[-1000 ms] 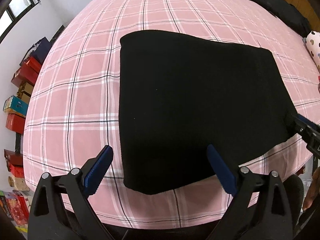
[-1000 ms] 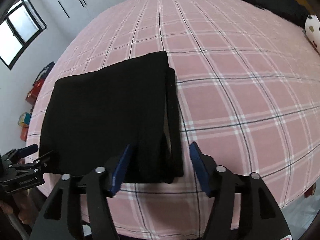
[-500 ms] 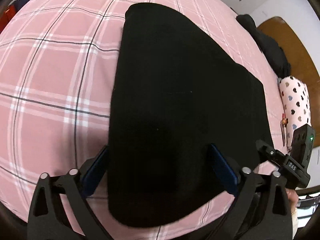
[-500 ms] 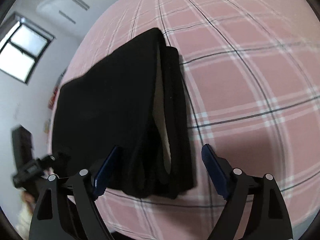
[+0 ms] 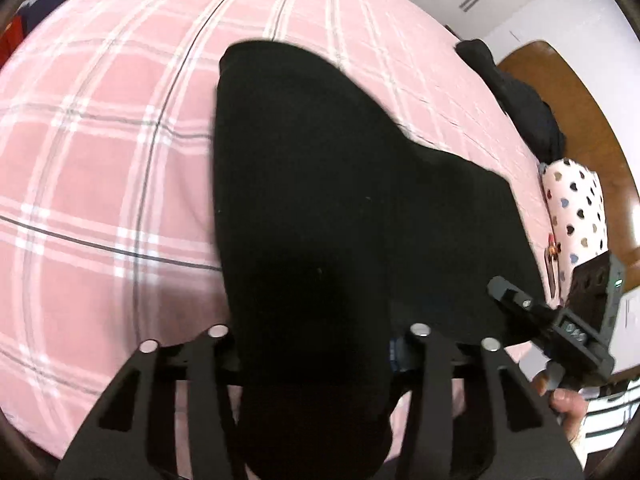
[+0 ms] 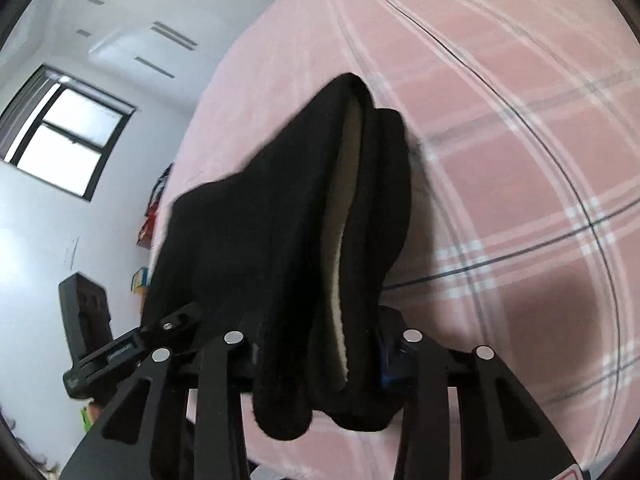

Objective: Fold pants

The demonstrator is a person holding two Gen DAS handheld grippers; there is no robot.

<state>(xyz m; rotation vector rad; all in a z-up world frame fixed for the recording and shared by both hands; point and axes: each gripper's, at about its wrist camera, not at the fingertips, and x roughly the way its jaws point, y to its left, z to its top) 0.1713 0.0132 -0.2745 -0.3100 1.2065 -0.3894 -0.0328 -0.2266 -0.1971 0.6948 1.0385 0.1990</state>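
In the left wrist view, my left gripper (image 5: 316,344) pinches the near edge of the black pants (image 5: 320,184). The cloth fills the gap between the two fingers and hangs down over them toward the camera. The rest of the pants lies folded on the pink plaid bed (image 5: 100,168), going from the near edge to the far middle. At the right, my right gripper (image 5: 500,292) touches the near right corner of the pants. Further right I see a heart-pattern pillow (image 5: 576,208), and far right a dark heap of clothes (image 5: 524,108).

In the right wrist view, my right gripper (image 6: 320,348) is pressed on the thick layered edge of the pants (image 6: 256,232); a pale inner lining (image 6: 340,240) shows between the black layers. The cloth is lifted up from the bed (image 6: 500,152). My left gripper (image 6: 176,324) grips the pants at the near left. A window (image 6: 64,136) is at the far left.
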